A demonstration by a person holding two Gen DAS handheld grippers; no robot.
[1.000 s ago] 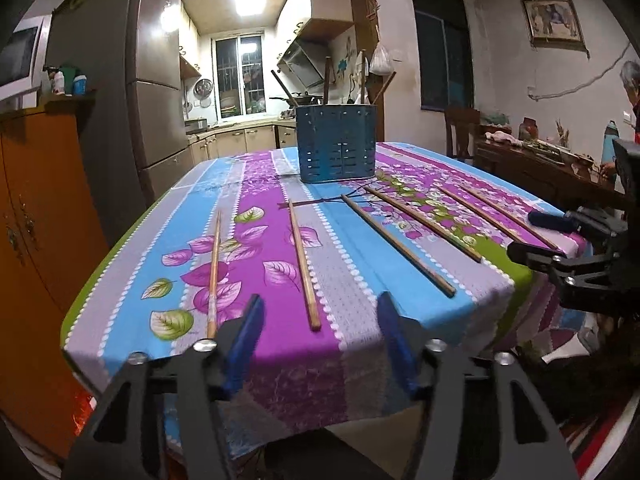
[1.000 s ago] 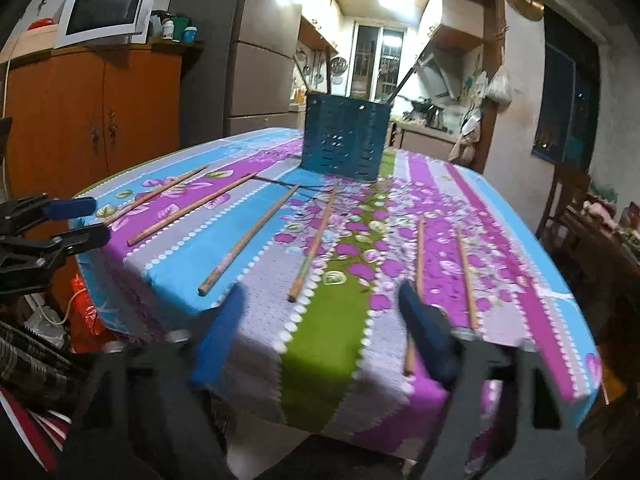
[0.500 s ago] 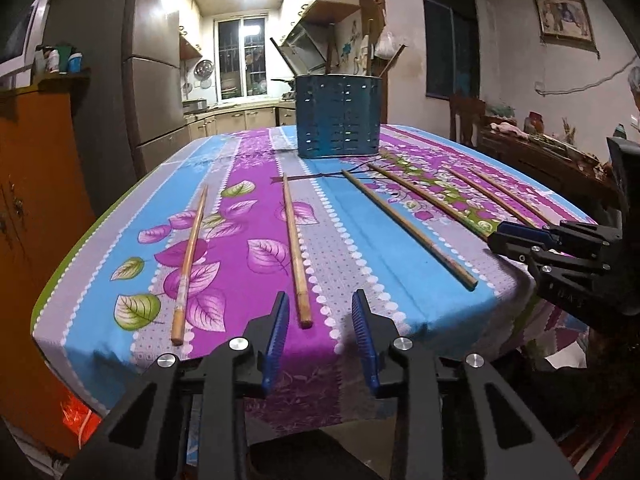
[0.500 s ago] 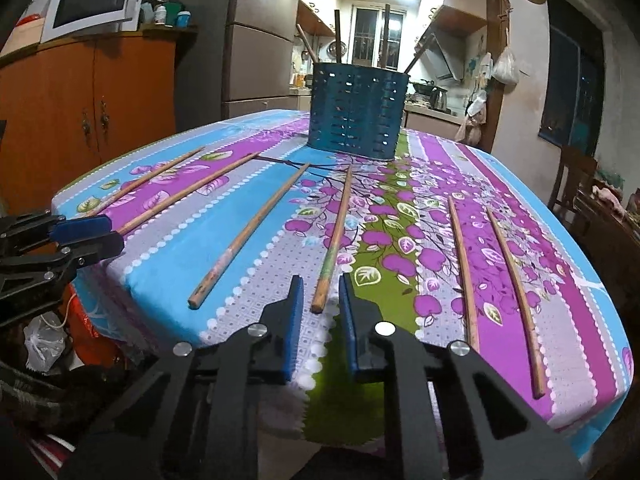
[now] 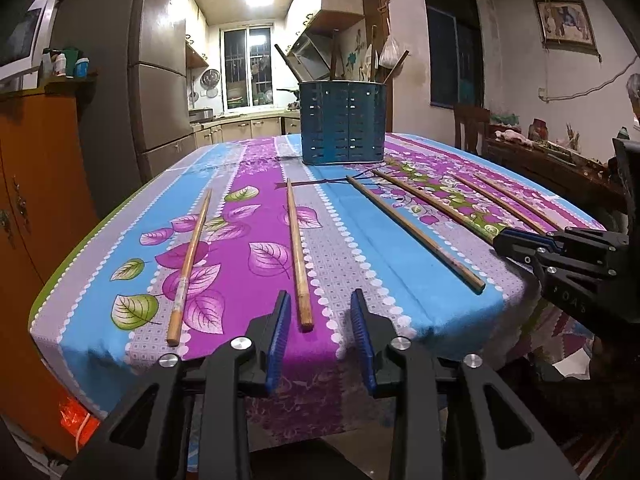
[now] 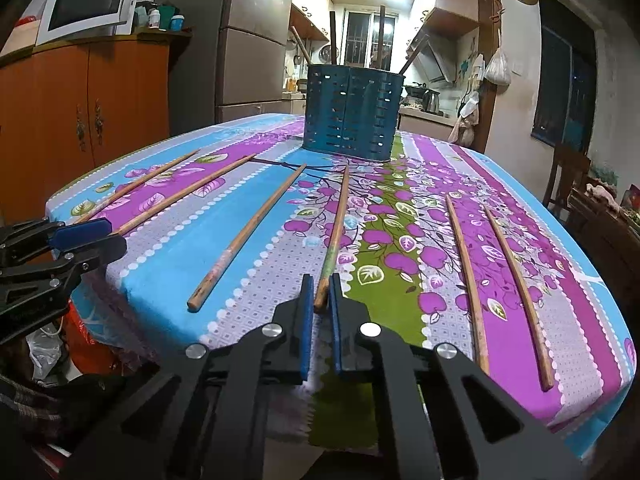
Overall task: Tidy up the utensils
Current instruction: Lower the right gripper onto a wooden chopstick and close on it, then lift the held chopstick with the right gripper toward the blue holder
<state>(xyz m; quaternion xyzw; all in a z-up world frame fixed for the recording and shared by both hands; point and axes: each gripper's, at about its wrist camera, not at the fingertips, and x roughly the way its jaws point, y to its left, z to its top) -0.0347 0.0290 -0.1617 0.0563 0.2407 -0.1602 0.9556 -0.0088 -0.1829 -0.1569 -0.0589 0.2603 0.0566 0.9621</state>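
Six wooden chopsticks are laid out across the desk (image 5: 400, 268), which has a loud purple, blue and green flowery cloth on it, all pointing roughly toward a blue perforated holder (image 5: 343, 122) at the far end. The holder already has a few dark sticks poking out the top.

The left tongs (image 5: 320, 320) sit at the near edge of the desk with the butt end of the second chopstick from the left (image 5: 298, 252) between the blue pads. The jaws are closing, but there's visible space on both sides of the stick, so they aren't gripping it.

The right tongs (image 6: 321, 300) are down to a narrow gap and pinched on the near end of the fourth chopstick from the left (image 6: 337, 232), which lies along the purple flowers next to the green stripe. The rest of that stick is flat on the cloth.

The other chopsticks just lie where they are: one at the far left (image 5: 191, 256), one on the blue stripe (image 6: 248, 236), and two over on the right (image 6: 466, 276).
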